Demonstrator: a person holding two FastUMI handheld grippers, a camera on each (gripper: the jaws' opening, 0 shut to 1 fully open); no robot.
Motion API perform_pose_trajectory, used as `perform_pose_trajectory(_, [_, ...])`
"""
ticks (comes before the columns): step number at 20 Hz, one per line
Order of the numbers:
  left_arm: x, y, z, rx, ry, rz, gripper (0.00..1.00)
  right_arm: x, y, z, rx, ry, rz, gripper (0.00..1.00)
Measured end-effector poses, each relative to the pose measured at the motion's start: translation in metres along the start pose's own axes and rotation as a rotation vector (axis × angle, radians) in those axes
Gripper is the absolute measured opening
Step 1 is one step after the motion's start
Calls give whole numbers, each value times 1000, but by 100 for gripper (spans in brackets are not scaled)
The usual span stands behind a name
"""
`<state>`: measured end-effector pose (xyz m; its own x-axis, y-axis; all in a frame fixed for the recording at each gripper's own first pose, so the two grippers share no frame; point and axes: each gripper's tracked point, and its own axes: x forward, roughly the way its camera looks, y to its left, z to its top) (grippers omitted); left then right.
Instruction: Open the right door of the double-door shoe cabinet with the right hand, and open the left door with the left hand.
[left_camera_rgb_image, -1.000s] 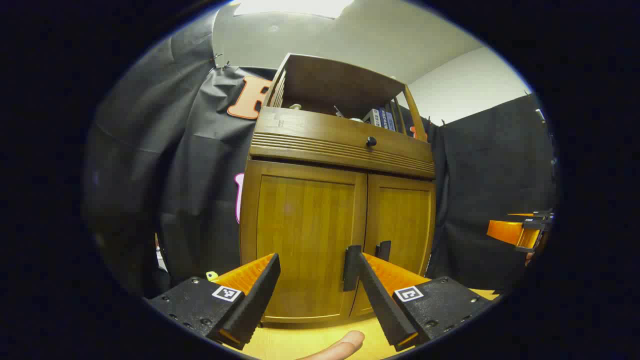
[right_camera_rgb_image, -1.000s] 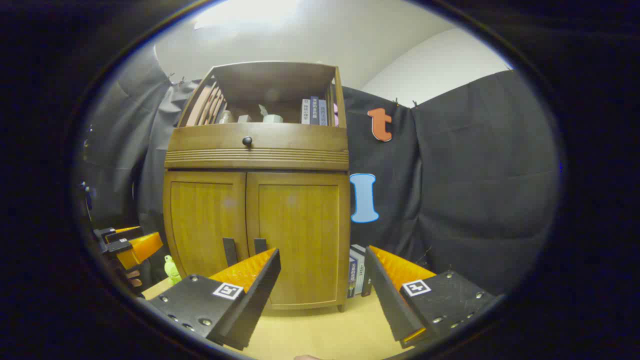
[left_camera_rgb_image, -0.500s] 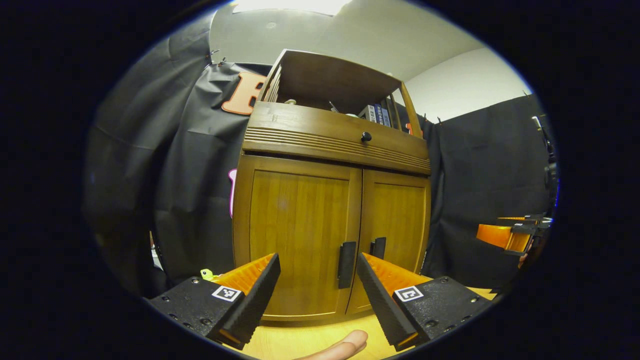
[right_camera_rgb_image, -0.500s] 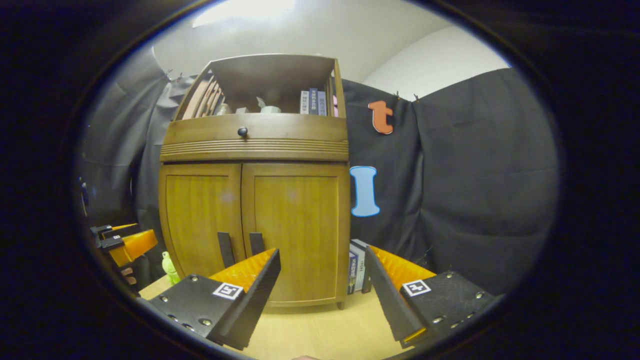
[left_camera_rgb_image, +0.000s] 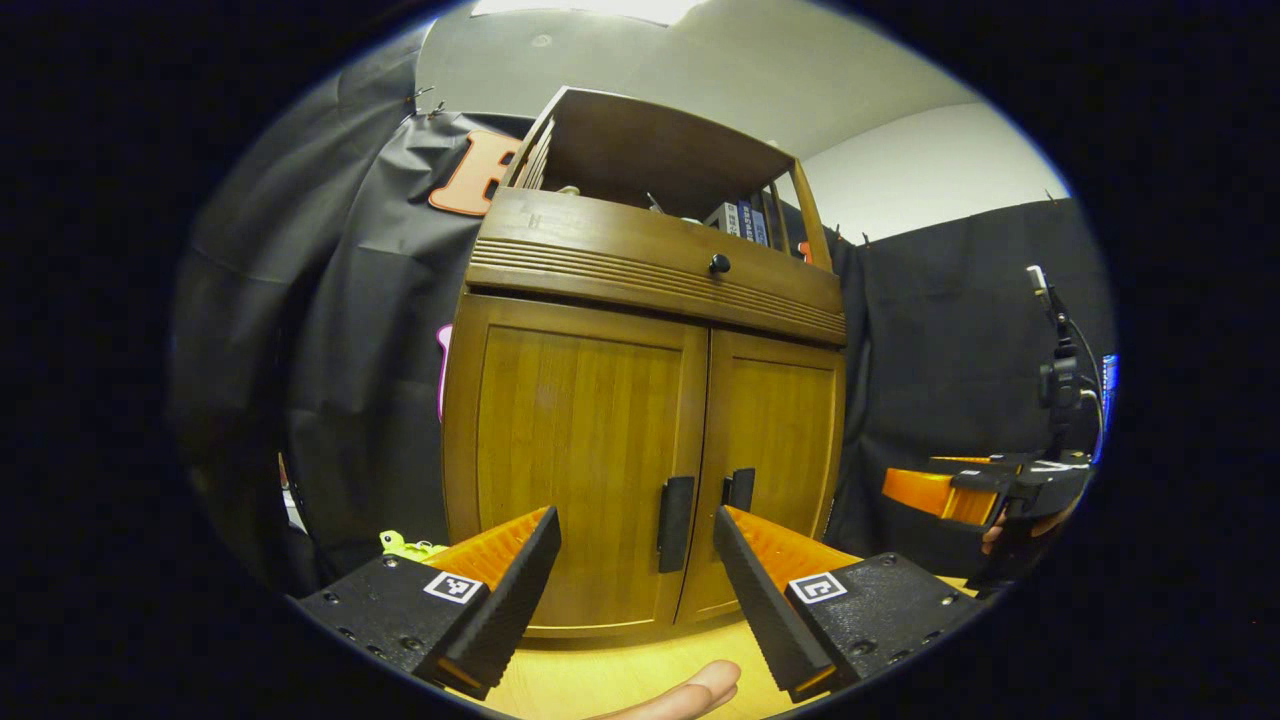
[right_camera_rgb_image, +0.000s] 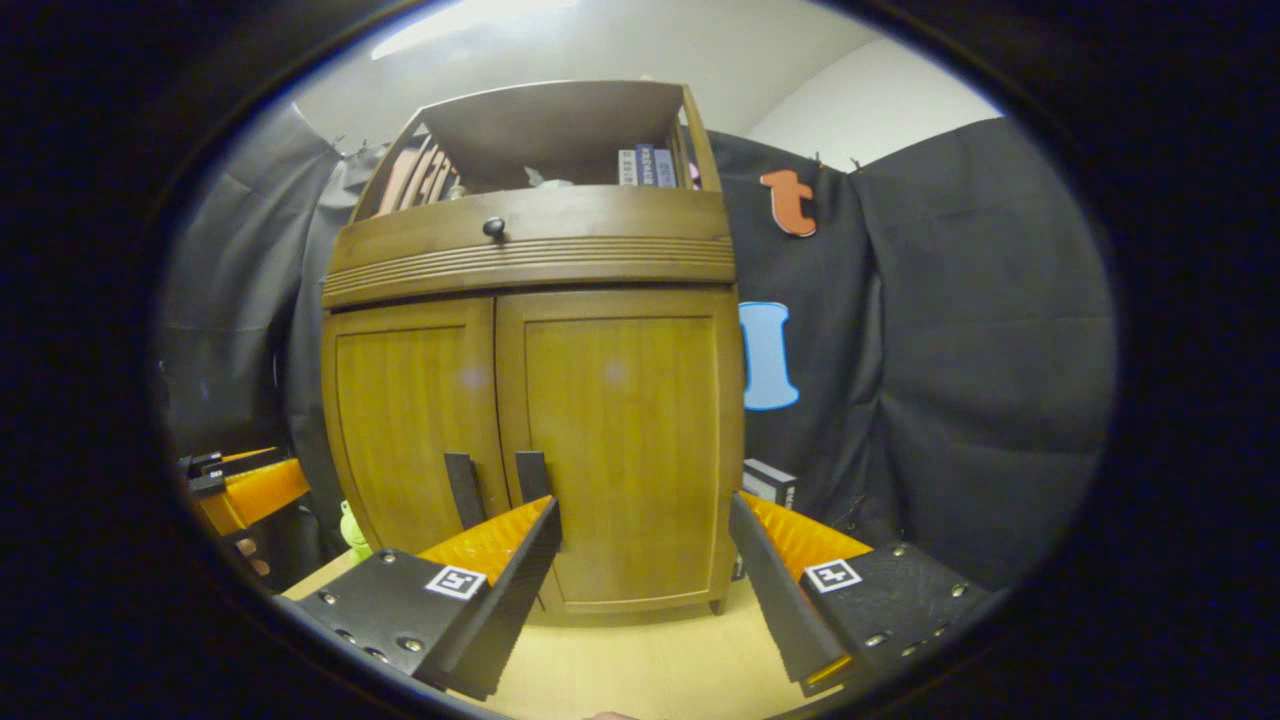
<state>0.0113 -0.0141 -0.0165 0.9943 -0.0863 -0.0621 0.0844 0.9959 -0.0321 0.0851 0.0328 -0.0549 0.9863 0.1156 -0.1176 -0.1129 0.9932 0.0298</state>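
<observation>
Wooden shoe cabinet stands ahead, both doors closed; the left gripper gapes wide, empty, facing the left handle. Right gripper view: right gripper, wide and empty, should centre on the right handle before closing.

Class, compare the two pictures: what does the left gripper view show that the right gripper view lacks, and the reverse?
Left gripper view: a thin black stand with a cable at the far right. Right gripper view: a dark, white-topped box beside the cabinet's right side. Shared: the brown wooden double-door cabinet with both doors closed, its black door handles, and a small green toy at its left.
</observation>
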Motion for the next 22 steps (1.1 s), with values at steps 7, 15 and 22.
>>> perform_pose_trajectory(7, [6,2,-5,-6,11,17,92,77,40,-25,-49,23,94,100])
perform_pose_trajectory(15, [12,4,-11,-11,25,20,96,140,76,-67,-69,84,147,97])
perform_pose_trajectory(22, [16,2,-20,-2,35,15,96,165,111,-85,16,128,229,65])
